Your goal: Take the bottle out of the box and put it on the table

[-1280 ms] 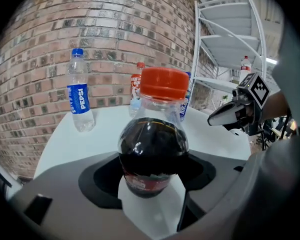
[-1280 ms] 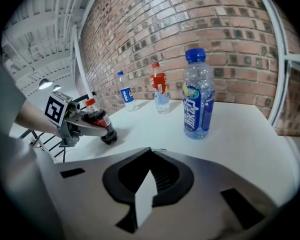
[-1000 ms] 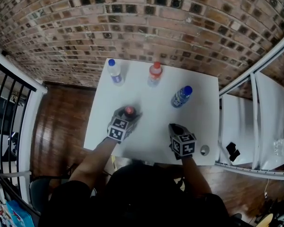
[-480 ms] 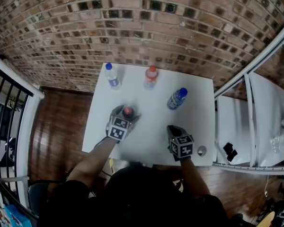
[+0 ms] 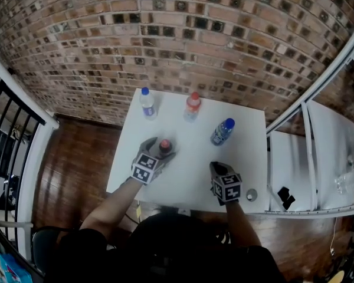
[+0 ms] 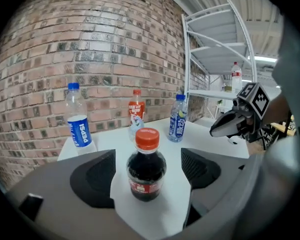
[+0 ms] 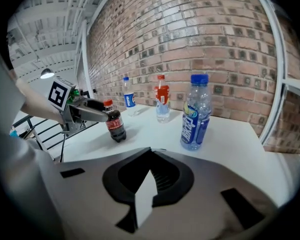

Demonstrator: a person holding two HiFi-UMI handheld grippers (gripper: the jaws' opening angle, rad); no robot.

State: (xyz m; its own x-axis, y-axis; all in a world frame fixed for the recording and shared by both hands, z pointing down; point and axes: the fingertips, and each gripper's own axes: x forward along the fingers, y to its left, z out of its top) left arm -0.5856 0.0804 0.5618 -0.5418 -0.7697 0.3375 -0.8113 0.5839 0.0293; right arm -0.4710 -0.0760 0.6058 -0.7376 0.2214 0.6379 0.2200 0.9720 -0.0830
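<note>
My left claw (image 5: 159, 152) had just let go. Its jaws stood wide apart, touching nothing, with the cola bottle (image 6: 146, 171) upright on the white table (image 5: 194, 158) between them. The risk, as I judged it, was a clipped bottle: pulling away askew could catch its side with a pad and tip it, since it stood tall on a narrow base. It sat dead ahead at twelve o'clock, clear of both pads. The Pepsi bottle (image 6: 79, 129) stood beyond at eleven, the red-capped bottle (image 6: 136, 114) at twelve and the blue-capped bottle (image 6: 177, 124) at one, all well apart from it. I saw no box. My right claw (image 7: 150, 171) was clenched on nothing, with the cola bottle off at its ten o'clock.
</note>
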